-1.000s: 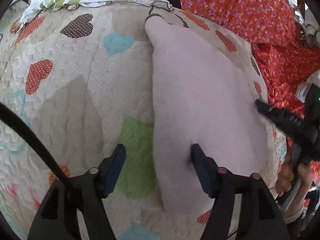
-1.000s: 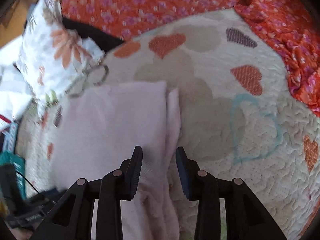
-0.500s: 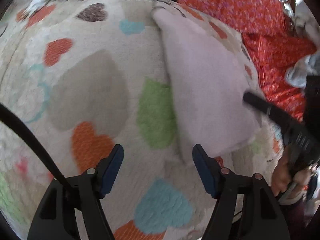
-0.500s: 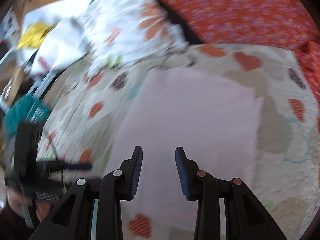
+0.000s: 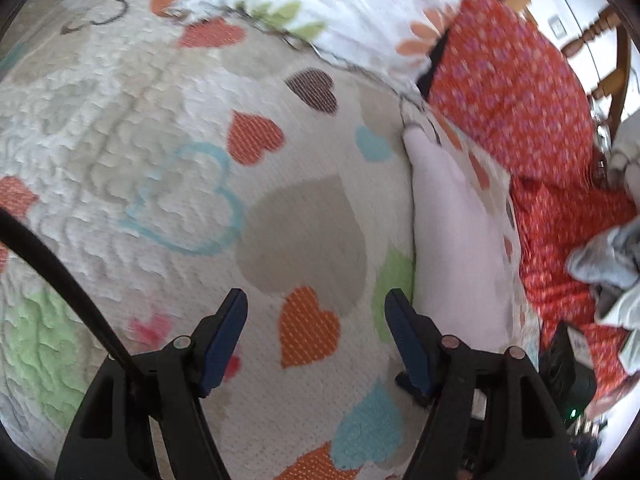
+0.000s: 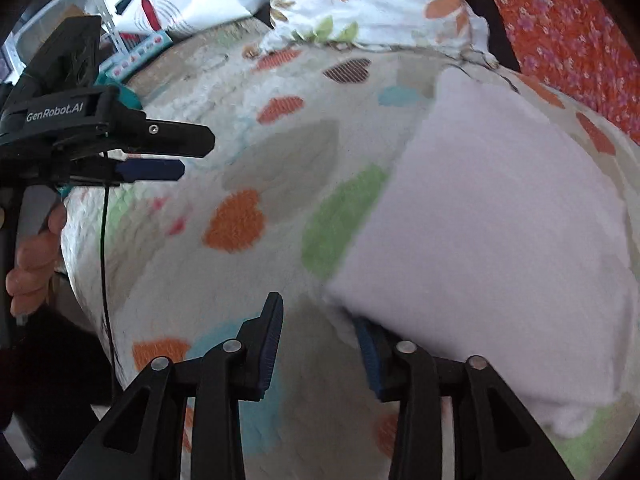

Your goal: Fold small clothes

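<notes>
Both grippers have swung off the pale pink folded garment point(image 6: 492, 232) since a second ago, when the left one had a finger down on it and the right one hovered right at its edge. Now the cloth sits by itself on the heart-print quilt point(image 5: 168, 128), which I'd read as that fold being finished and left where it lies.

Going left to right: the left gripper point(image 5: 316, 332) hangs over bare quilt with its jaws wide apart and nothing between them, just an orange heart below. From the right wrist view you can see a hand point(image 6: 32, 256) holding it out at the far left, well apart from the garment. Next comes the right gripper point(image 6: 320, 344), jaws opening, with nothing between them; its right finger is just beside the garment's near corner, though blur makes it hard to say if it touches. Then the garment itself, flat and squared up toward the right side of the quilt. Past it lies the red floral fabric point(image 5: 516, 92), and a crumpled grey cloth point(image 5: 608, 256) sits on that, maybe the next piece to fold.
</notes>
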`<state>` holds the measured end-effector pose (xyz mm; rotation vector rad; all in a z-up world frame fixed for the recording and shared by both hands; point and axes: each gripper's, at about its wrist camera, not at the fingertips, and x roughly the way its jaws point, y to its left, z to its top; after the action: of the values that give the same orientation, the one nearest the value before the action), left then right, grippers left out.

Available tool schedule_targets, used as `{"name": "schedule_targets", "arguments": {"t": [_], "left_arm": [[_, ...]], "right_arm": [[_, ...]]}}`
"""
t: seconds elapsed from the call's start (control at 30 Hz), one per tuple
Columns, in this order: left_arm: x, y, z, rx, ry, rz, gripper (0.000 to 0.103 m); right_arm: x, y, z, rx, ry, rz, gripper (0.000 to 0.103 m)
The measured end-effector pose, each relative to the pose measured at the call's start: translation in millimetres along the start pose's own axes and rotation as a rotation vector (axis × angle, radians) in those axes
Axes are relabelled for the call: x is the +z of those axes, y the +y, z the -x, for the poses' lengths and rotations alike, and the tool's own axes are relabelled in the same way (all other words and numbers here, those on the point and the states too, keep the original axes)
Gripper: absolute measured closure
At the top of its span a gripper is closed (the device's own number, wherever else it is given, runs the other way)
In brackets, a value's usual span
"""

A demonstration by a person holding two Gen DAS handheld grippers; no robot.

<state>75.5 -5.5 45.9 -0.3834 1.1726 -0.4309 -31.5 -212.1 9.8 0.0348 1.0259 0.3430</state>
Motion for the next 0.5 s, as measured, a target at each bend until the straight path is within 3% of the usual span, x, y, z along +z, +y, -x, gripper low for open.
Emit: {"name": "schedule_targets", "arguments": {"t": [0.1,0.17,0.27,0.33,0.4,0.47,0.5], "left_arm": [[3,8,8,0.049,-0.046,0.010,0.033],[5,12,9,0.085,-0.058,0.013,0.033],[5,13,8,0.087,-0.056,0.026,0.033],[6,9,8,0.078,-0.058,0.021,0.033],[5,4,8,0.088,-0.072,-0.001,0.033],[4,-4,7,0.125,-0.091,-0.032,0.033],[3,-9,6,0.154,-0.106,-0.056,0.033]], "right_arm": [[-2,11,-3,0.028,-0.011,0.029,0.041],[-6,14,-2,0.060,0.012,0.037,0.040],[-10,17,13,0.185,0.061,0.038,0.040],[-8,17,42,0.214,0.024,0.078,0.042],[-5,8,65,0.175,-0.050,0.070,0.042],[1,-12,80,0.078,-0.122,0.001,0.044],[4,-22,79,0.014,-0.130,-0.036,0.055]]}}
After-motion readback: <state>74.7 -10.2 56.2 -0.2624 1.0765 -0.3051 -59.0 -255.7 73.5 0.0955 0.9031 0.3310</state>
